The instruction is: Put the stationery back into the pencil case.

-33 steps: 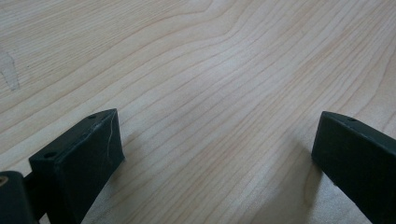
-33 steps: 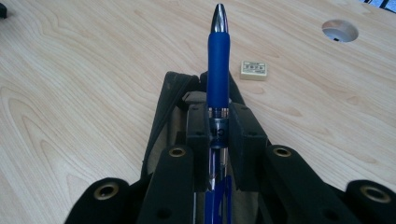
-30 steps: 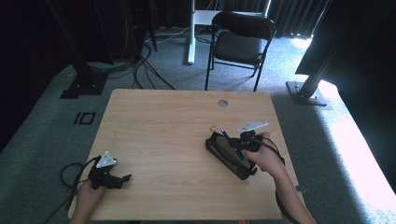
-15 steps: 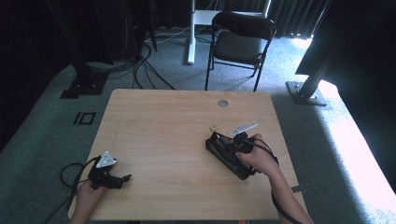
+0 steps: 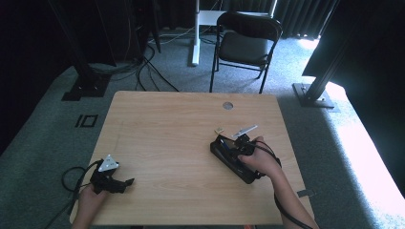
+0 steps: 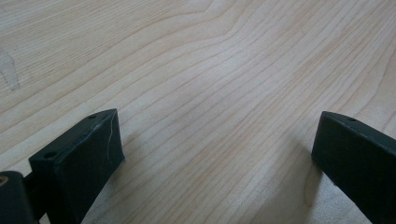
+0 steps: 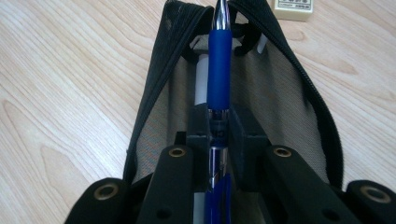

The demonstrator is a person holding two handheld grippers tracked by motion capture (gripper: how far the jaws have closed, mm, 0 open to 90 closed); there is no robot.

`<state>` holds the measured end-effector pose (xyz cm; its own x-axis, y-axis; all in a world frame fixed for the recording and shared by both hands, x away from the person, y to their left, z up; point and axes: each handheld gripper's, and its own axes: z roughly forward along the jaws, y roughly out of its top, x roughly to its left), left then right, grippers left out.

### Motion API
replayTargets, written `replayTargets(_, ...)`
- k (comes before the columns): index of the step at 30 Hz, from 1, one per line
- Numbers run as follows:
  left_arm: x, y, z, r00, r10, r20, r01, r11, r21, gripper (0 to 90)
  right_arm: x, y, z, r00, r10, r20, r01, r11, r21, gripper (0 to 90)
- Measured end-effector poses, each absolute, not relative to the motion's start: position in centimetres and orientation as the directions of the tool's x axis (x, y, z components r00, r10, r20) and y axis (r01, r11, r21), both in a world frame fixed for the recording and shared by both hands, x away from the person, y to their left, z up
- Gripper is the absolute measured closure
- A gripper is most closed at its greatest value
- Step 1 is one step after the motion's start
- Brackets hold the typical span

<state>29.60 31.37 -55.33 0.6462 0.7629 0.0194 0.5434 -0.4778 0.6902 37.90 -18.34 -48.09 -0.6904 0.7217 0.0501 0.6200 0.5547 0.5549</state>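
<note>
left gripper: jaws wide, nothing between them, parked low over the table near its left front corner
pencil case: black, unzipped, lies right of centre; a white item already inside
right gripper: clamped on blue pen, tip pointing into the case mouth
eraser: just beyond the case, on the table
progress: pen at the opening, not yet released; likely remaining: drop it in, maybe zip up
</note>
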Motion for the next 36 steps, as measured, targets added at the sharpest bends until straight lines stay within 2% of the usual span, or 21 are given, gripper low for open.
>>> replayTargets(13, 29.6, 31.4, -55.3, 0.646, 0.763, 0.02, 0.543, -0.478, 0.69, 2.2, 38.5, -17.4, -49.3, -0.696, 0.717, 0.035, 0.638, 0.596, 0.488, 79.0)
replayTargets(19, 29.6, 31.4, -55.3, 0.646, 0.763, 0.02, 0.543, -0.478, 0.69, 2.2, 38.8, -17.7, -49.1, -0.689, 0.723, 0.044, 0.642, 0.581, 0.5, 77.3)
replayTargets(36, 29.6, 31.4, -55.3, 0.646, 0.763, 0.019, 0.543, -0.478, 0.69, 2.2, 38.5, -20.0, -44.3, -0.673, 0.736, 0.073, 0.581, 0.465, 0.668, 74.7)
